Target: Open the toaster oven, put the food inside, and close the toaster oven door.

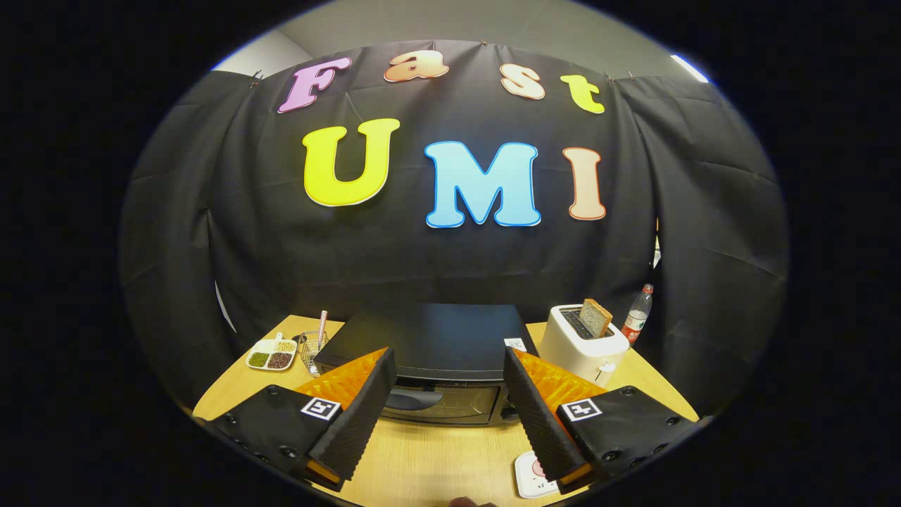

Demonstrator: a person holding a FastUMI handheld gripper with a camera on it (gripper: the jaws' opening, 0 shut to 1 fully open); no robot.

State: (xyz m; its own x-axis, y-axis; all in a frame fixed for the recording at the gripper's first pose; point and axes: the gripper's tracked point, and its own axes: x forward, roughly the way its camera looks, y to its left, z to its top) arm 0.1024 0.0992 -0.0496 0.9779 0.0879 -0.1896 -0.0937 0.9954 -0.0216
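Wood-grain worktop (436,458): light surface that carried everything in the booth.
Gripper (447,384): fingers spread wide apart, nothing between them, touching nothing; hovered above the near part of the worktop.
Small white device (529,477): flat, with a pinkish round mark, lay on the worktop just beside the right finger, partly hidden by it.
Toaster oven (440,352): black box, sat just ahead of the fingers and framed between their tips; door (440,403) shut, with a dark handle on its left part and a glass pane.
White sticker (515,343): on the oven's top, near its right front corner.
Toaster (581,348): white pop-up type, stood just right of the oven, beyond the right finger.
Bread slice (595,317): brown, stood tilted out of the toaster's slot.
Bottle (637,315): clear with red cap and red label, behind the toaster on the right.
Wire basket (310,347): left of the oven, with a striped straw (322,325) upright in it.
Divided dish (272,355): white, left of the basket; compartments held green, dark and pale grains.
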